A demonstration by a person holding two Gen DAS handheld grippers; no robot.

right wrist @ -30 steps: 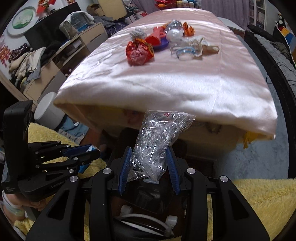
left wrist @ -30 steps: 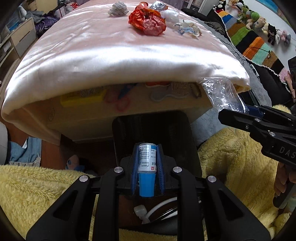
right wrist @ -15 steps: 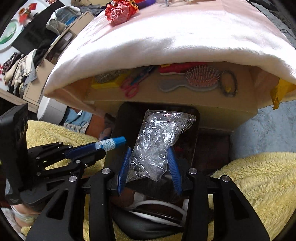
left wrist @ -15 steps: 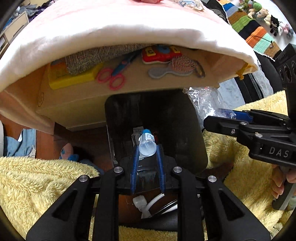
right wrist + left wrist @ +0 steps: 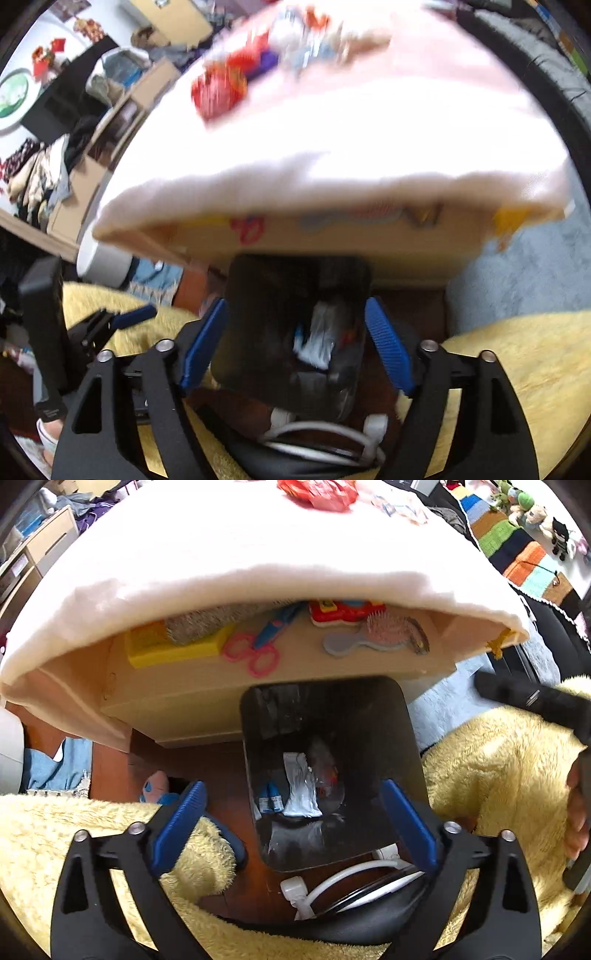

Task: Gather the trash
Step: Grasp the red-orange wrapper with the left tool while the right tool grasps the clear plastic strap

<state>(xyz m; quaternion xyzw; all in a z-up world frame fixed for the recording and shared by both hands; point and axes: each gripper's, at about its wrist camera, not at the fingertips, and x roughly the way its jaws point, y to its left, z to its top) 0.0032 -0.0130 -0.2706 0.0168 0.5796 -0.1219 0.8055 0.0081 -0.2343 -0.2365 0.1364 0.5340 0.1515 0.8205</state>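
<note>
A black trash bin stands on the floor under the table's front edge. Inside it lie small blue-capped bottles, a white wrapper and a clear plastic bag. My left gripper is open and empty just above the bin. My right gripper is open and empty over the same bin; that view is blurred. More trash sits on the pink tabletop: a red crumpled wrapper and pale wrappers.
A shelf under the tablecloth holds pink scissors, a hairbrush and a yellow box. Yellow fleece flanks the bin. A white cable lies near. The right gripper shows at right.
Both grippers opened. The bottle left my left gripper and the plastic bag left my right gripper; both now lie in the bin. The right gripper tilted upward.
</note>
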